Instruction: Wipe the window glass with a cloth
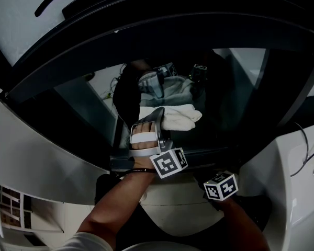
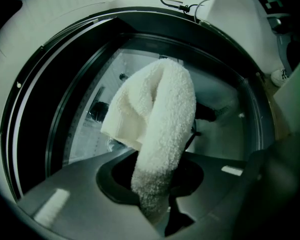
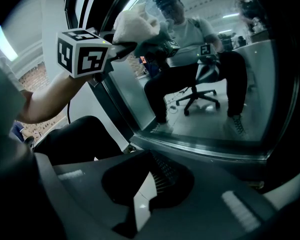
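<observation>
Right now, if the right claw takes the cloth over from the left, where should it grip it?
Probably the free folded bulk of the cloth, coming in from the right. The left claw pinches only its narrow tail, so the thick end juts out rightward by the window glass, clear of that claw. The right claw is empty.

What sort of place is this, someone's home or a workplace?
Probably an office or lab, not a home: the window glass reflects a wheeled office chair and long ceiling lights.
</observation>
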{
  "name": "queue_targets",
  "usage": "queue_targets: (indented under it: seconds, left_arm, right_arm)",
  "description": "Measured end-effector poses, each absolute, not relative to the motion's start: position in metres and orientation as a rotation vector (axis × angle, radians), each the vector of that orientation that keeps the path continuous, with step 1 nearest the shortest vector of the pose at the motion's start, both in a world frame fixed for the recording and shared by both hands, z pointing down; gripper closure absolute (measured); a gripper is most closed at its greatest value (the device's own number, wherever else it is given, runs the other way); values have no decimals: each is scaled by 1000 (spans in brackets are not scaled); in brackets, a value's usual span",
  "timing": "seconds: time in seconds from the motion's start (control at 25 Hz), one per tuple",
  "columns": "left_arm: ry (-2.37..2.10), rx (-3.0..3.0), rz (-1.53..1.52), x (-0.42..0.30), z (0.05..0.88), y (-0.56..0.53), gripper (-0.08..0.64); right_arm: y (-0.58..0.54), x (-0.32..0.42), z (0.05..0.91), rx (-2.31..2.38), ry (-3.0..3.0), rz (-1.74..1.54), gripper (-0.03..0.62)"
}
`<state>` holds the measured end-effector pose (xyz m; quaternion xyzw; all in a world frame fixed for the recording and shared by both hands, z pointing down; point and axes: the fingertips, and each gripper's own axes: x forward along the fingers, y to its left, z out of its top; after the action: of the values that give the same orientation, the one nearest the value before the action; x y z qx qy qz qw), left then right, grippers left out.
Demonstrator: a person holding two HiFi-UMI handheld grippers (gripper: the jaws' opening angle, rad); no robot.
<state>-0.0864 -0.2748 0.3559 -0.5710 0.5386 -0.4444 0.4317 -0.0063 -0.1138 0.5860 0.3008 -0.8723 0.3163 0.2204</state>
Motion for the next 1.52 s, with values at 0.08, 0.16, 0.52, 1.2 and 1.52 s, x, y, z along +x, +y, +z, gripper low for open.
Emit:
queue_targets:
  seconds: [0.08,0.16,0.52,1.2,1.52]
  left_arm:
    - [1336,-1430,-1125,-87,364,-275,448]
    - [1328,-1432,-1138,-88,372,-274,448]
    - [1314,-1463,-1173,-90,389,-276,448]
    - [1302,-1494,-1235,-93,426,-275,448]
    - [1277,-1520,-1286,-96,448,-273,448]
  right_arm:
    - [-114,-6,586,831,-2412,873,592]
    - [-113,-6,586,831,-2412,874,592]
    - [-116,-7,585,829,-2415,871,592]
    - [-114,-6,586,830,-2408,876,592]
    - [-113,-7,587,827,-2403,877,592]
